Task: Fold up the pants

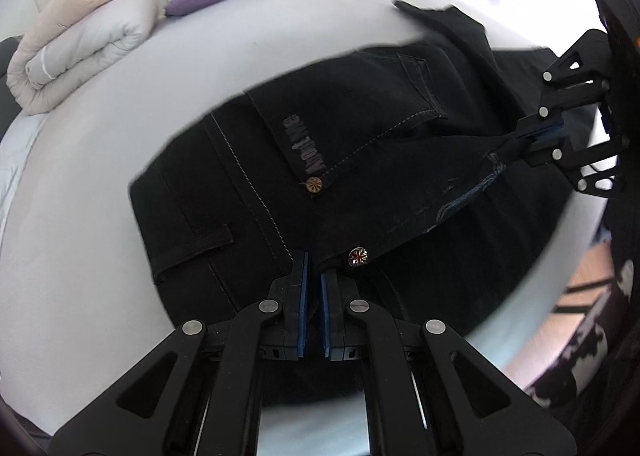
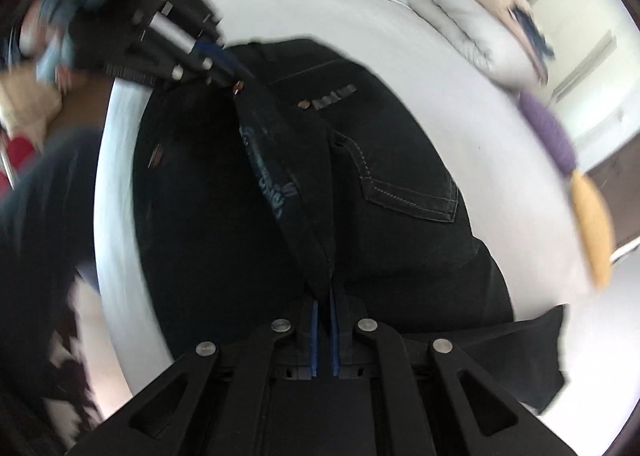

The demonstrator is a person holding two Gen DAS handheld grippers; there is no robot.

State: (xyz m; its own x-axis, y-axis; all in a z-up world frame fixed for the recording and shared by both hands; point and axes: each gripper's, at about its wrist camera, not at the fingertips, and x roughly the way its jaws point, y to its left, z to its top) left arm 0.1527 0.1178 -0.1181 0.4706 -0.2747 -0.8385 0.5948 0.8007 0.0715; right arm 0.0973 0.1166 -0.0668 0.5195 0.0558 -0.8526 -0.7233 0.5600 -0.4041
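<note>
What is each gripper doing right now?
Left gripper: closed on the black pants near a rivet.
Right gripper: closed on a fold of the pants.

We cannot read the grey lettering (image 1: 305, 143) on the pants (image 1: 360, 160), and their legs run out of sight behind the right gripper (image 1: 506, 146). In the right wrist view, blur smears the left gripper (image 2: 236, 82) and the person's hand (image 2: 48, 52) into shapeless streaks. The folded duvet (image 1: 80, 44) is cut off at the frame's left edge.
</note>
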